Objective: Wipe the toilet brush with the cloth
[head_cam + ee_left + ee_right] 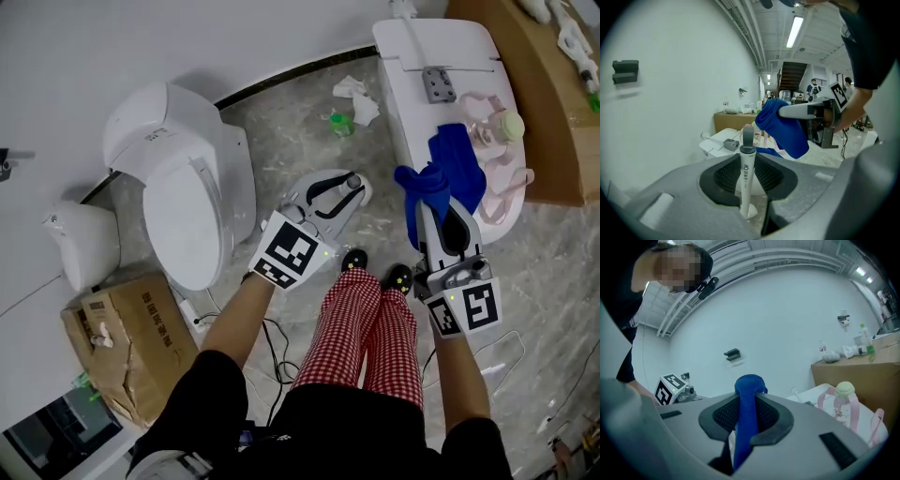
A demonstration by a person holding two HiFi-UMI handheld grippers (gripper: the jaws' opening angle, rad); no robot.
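My left gripper (345,194) is shut on the white handle of the toilet brush (746,174). The handle stands upright between the dark pads, its grey cap (353,181) sticking out past the jaws. The brush head is hidden. My right gripper (433,214) is shut on a blue cloth (422,186), which bunches out beyond the jaws and hangs down. In the left gripper view the blue cloth (783,125) hangs just right of and behind the brush handle, apart from it. The right gripper view shows the cloth (746,414) as a rolled strip pinched between the pads.
A white toilet (184,192) stands at left, with a white bin (82,244) and a cardboard box (131,339) near it. A long white fixture (427,47) at right carries more blue cloth (466,159) and a pink strapped bottle (499,131). Tissue (356,94) lies on the floor.
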